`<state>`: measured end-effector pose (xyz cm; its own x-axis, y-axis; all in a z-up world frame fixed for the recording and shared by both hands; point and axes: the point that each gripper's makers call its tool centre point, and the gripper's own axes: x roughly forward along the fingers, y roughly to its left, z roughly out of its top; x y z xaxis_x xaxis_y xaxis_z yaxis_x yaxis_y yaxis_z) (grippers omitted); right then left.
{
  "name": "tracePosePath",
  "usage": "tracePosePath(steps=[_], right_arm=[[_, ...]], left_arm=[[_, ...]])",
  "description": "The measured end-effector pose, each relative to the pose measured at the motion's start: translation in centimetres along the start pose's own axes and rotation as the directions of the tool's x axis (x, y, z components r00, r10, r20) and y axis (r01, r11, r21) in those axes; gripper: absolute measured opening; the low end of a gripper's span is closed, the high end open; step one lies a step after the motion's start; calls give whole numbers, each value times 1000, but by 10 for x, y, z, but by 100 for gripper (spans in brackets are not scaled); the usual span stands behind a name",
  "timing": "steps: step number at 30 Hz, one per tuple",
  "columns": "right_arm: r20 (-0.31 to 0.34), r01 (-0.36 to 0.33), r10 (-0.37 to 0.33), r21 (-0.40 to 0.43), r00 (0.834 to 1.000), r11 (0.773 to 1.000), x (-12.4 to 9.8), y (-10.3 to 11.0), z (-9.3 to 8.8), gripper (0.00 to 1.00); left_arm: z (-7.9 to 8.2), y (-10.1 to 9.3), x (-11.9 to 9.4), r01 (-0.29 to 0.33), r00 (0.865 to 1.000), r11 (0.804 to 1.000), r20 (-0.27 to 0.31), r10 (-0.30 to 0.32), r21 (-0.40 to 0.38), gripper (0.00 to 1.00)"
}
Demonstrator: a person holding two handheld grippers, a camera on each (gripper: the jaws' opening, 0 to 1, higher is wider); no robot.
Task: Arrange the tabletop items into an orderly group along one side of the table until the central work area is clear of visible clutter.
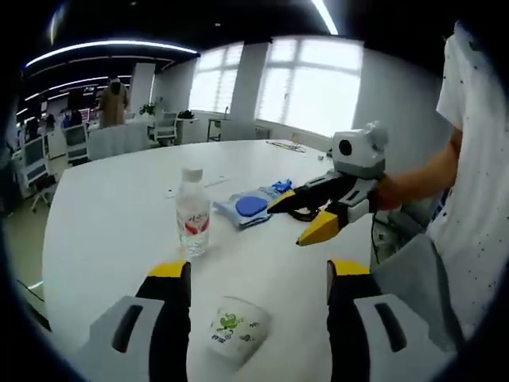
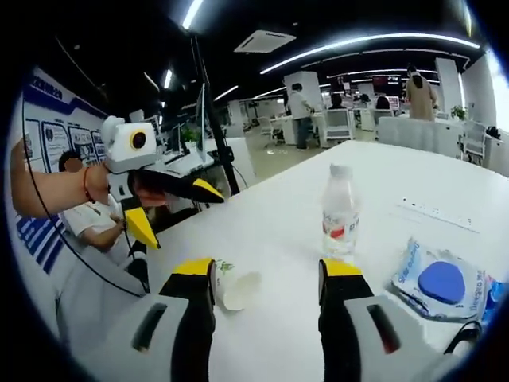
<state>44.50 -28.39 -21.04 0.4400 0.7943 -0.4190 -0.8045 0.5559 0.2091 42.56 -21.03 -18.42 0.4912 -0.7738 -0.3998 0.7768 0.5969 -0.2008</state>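
— On the white table, where are the things?
— The water bottle stands mid-table; the tipped paper cup lies near it, the blue packet beside it.
— And the fingers?
— Left gripper and right gripper both spread, holding nothing. I judge the grouping is not yet done.

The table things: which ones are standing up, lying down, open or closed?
Water bottle: standing upright, white cap on.
Paper cup: tipped on its side, mouth open.
Blue-and-white packet: lying flat on the table.
Left gripper: open, fingers either side of the cup, holding nothing.
Right gripper: open, empty.
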Motion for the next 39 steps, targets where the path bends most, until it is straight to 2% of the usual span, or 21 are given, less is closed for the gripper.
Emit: tracePosePath(steps=[10,16,29,39], right_arm=[[-79,-68,74,78,994,995,22,22,-43,45],[-109,-92,101,90,989,992,36,29,-56,44],[-144,-156,171,108,975,982,59,41,-68,32],[-147,-200,220,141,964,970,69,46,-71,18]], left_arm=[[-15,-8,-10,-26,1000,998,10,27,-53,71],[-21,-8,-13,-42,999,996,10,43,-76,71],[-34,-3,-18,-68,998,991,6,69,-118,70],[-42,-3,-16,-69,998,989,-9,69,-134,70]])
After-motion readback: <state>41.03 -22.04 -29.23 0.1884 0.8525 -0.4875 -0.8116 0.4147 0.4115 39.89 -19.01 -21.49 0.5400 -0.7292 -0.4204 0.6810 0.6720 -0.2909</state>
